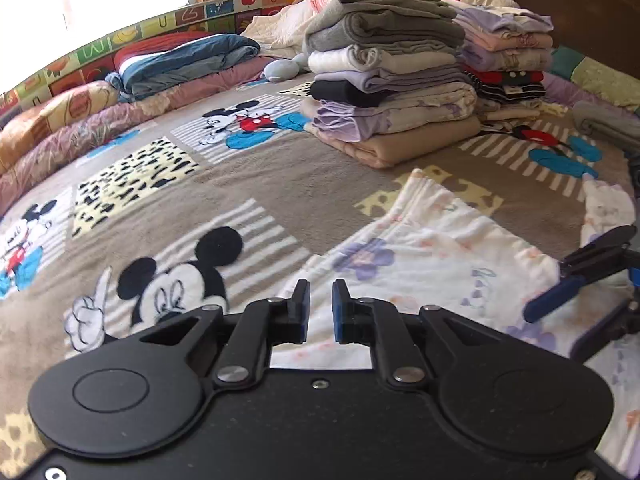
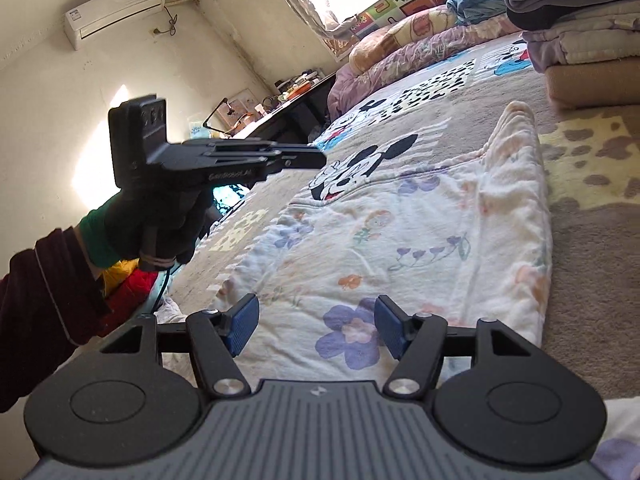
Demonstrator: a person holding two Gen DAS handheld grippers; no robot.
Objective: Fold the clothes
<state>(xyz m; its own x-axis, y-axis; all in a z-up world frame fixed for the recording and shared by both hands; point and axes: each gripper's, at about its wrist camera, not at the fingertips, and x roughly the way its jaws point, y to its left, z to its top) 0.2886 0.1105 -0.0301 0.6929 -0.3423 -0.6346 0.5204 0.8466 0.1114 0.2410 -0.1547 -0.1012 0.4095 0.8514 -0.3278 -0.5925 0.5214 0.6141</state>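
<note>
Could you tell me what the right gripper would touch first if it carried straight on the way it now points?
Most likely the white floral garment spread on the cartoon blanket: the right gripper, open and empty, points along it, low over its near edge. Exact height is unclear.

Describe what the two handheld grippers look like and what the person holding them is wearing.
Both grippers are black linkage frames with blue ribbed pads on their fingers: the left gripper and the right gripper, which has a grey ribbed body plate. Pale lettering marks the left one's side. A dark glove, green cuff and maroon sleeve cover that arm.
</note>
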